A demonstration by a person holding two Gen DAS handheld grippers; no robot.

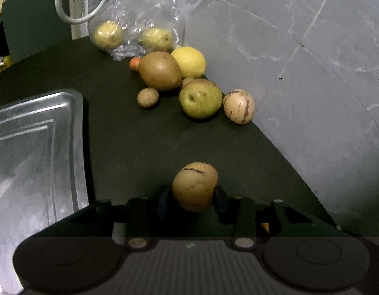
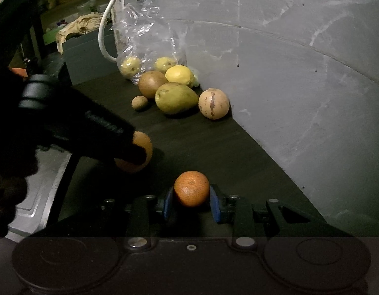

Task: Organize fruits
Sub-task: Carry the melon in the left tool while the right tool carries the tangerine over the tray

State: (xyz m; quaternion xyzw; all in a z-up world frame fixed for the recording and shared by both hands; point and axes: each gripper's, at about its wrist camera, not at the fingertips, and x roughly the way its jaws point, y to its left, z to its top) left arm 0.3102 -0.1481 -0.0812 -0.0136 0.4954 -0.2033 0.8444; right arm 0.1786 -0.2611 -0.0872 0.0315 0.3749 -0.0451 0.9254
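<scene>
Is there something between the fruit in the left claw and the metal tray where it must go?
Nothing visible. The left claw holds a striped yellow fruit, and only bare dark table lies between it and the metal tray at its left. The other fruits lie farther ahead.

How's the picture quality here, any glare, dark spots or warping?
Both views are dim with fisheye bending at the edges. Left wrist: the tray throws pale glare, and the melon in the left gripper looks soft. Right wrist: the left side is nearly black, while the orange in the right gripper is clear.
</scene>
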